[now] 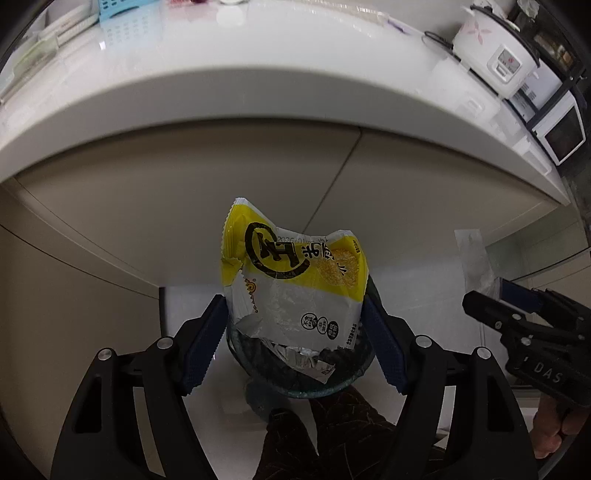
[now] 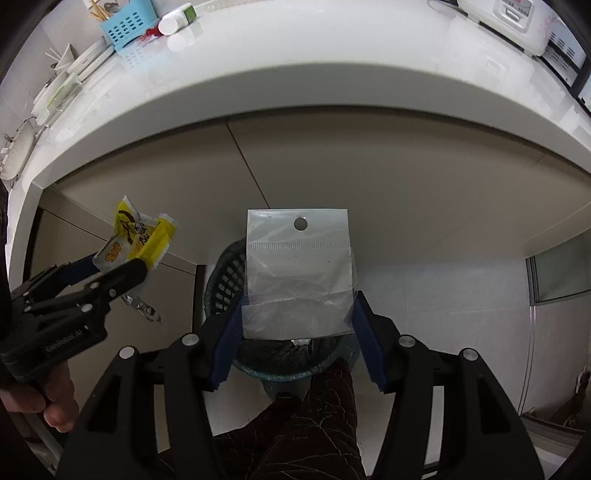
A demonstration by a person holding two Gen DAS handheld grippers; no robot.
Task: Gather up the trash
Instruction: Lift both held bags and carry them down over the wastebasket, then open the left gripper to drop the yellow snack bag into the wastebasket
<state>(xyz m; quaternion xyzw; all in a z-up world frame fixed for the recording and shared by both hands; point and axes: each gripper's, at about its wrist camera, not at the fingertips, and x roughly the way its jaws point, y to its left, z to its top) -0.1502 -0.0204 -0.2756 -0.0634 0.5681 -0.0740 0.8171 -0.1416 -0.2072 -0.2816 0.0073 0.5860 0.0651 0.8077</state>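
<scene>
A torn yellow and white snack wrapper (image 1: 295, 273) stands upright between the blue pads of my left gripper (image 1: 293, 301), which is shut on it. Right below it is a round teal bin (image 1: 332, 387) with a black liner and crumpled foil inside. My right gripper (image 2: 298, 295) is shut on a clear plastic zip bag (image 2: 299, 258), held upright over the same mesh-walled bin (image 2: 221, 273). Each view shows the other tool: the right gripper (image 1: 491, 299) with its clear bag (image 1: 476, 258) at the right, the left gripper (image 2: 122, 266) with the wrapper (image 2: 140, 236) at the left.
A white counter (image 1: 295, 92) overhangs beige cabinet doors (image 2: 332, 166) just behind the bin. On it are a rice cooker (image 1: 495, 51), a microwave (image 1: 561, 136) and a blue basket (image 2: 125, 26). A person's dark patterned trouser leg (image 2: 314, 424) stands against the bin's near side.
</scene>
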